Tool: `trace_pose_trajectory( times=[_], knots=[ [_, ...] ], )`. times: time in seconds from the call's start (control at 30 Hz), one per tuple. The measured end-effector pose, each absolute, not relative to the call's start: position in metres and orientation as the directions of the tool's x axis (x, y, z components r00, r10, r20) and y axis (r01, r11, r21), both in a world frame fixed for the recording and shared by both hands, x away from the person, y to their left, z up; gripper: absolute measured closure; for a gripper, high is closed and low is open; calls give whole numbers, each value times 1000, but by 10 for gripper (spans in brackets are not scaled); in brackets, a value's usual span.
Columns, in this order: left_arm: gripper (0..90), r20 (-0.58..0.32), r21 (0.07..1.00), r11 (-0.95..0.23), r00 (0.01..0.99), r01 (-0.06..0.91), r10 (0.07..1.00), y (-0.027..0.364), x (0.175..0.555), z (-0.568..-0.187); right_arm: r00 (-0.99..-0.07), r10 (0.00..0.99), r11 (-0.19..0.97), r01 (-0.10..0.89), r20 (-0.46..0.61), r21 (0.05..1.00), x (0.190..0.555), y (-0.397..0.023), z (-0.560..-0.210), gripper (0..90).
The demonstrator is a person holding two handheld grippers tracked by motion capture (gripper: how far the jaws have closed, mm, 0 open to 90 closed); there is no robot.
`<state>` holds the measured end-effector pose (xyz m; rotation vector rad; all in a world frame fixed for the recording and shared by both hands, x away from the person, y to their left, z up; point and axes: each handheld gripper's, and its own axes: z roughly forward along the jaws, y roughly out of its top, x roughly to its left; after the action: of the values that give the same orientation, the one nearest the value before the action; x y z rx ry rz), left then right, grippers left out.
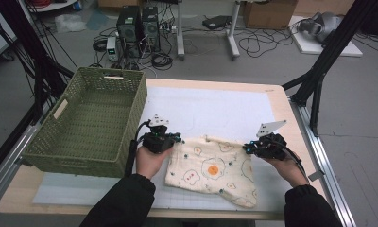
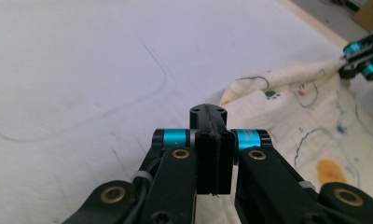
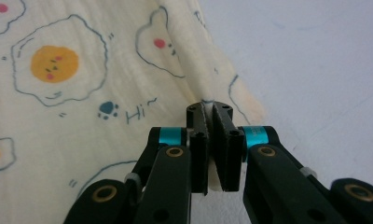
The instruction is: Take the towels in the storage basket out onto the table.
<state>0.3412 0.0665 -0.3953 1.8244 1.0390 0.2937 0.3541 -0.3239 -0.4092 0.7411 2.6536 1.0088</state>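
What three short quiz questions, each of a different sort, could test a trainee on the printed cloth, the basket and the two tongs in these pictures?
1. True or false: the right tongs are shut on an edge of the cream cloth.
2. Multiple choice: the green woven basket stands A) on the cloth, B) at the table's left side, apart from the cloth, C) under the table.
3. Fill the gap: in the left gripper view, the left tongs are shut with ______ between their jaws.

Key: 1 true; 2 B; 3 nothing. The left tongs are closed beside the cloth's edge, while cloth shows pinched in the right pair.
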Motion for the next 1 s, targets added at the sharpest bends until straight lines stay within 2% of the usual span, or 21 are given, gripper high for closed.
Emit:
trace_pose_trajectory(
  times=[0.1,0.2,0.37,0.47,0.6,0.67,0.73,0.83,0.9,1.0],
  knots=[
    [899,-223,856,-156,624,493,749,64,336,-387,-848,530,627,371,-25,685,354,-323,-403,855],
    [899,-232,833,-213,671,512,705,56,330,-390,-842,538,623,370,-35,689,353,-324,-401,854],
    [899,-282,738,-359,744,571,605,33,319,-418,-840,543,641,412,-3,648,352,-325,-413,853],
    [897,-295,665,-433,747,608,596,24,319,-438,-836,549,649,434,11,625,350,-326,-425,851],
    [894,-305,665,-433,750,609,588,24,322,-439,-833,554,642,438,14,629,350,-328,-429,842],
    [895,-307,653,-442,748,615,588,24,322,-440,-830,558,641,437,8,630,351,-328,-428,797],
    [896,-308,652,-448,754,611,580,23,321,-440,-823,568,613,436,17,658,351,-330,-422,796],
    [895,-317,669,-433,759,604,569,24,321,-437,-827,559,570,432,56,699,353,-327,-412,697],
    [893,-320,682,-413,754,603,574,27,322,-435,-836,547,586,409,30,700,353,-320,-410,643],
    [883,-331,694,-389,748,606,575,31,323,-430,-833,553,638,422,-2,644,357,-311,-419,624]
  ],
)
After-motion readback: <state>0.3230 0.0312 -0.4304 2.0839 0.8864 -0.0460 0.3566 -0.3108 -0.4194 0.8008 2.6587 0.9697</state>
